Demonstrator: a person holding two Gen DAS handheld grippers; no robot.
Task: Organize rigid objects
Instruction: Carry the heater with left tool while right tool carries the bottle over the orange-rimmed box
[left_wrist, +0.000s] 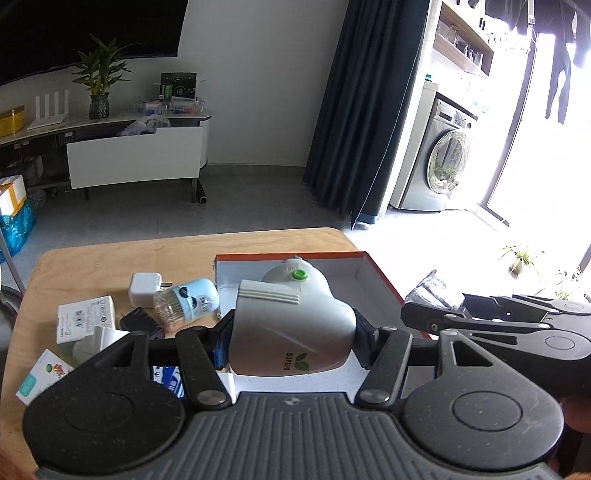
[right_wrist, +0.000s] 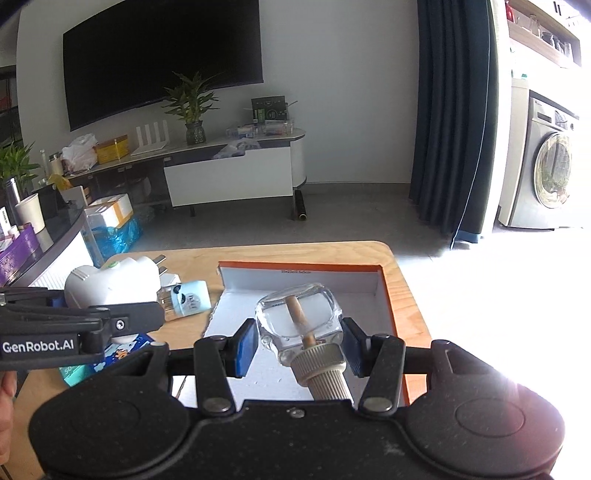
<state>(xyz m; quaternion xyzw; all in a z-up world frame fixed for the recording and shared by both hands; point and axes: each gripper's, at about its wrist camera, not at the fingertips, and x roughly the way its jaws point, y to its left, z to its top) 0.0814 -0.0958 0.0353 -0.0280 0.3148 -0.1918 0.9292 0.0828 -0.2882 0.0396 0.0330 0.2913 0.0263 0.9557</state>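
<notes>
Both grippers hold a thing over the orange box on the wooden table.

The left gripper (left_wrist: 291, 341) pinches a white plug-in device (left_wrist: 291, 321) between its two blue pads, one on each side. The device's long side runs away from the camera, and the end with the green button (left_wrist: 300, 274) points far away, toward the box (left_wrist: 380, 275). It sits over the near left part of the box. The right gripper (right_wrist: 300, 347) has its fingers on both sides of a clear glass bottle (right_wrist: 299, 317). The right pad touches the bottle, but the left pad stands a bit apart. The bottle's ribbed cap (right_wrist: 323, 373) points back at the camera, and its fat end points away. It is over the white inside of the box. A small blue bottle (left_wrist: 186, 302) lies on its side on the table (left_wrist: 92, 266), left of the box.
</notes>
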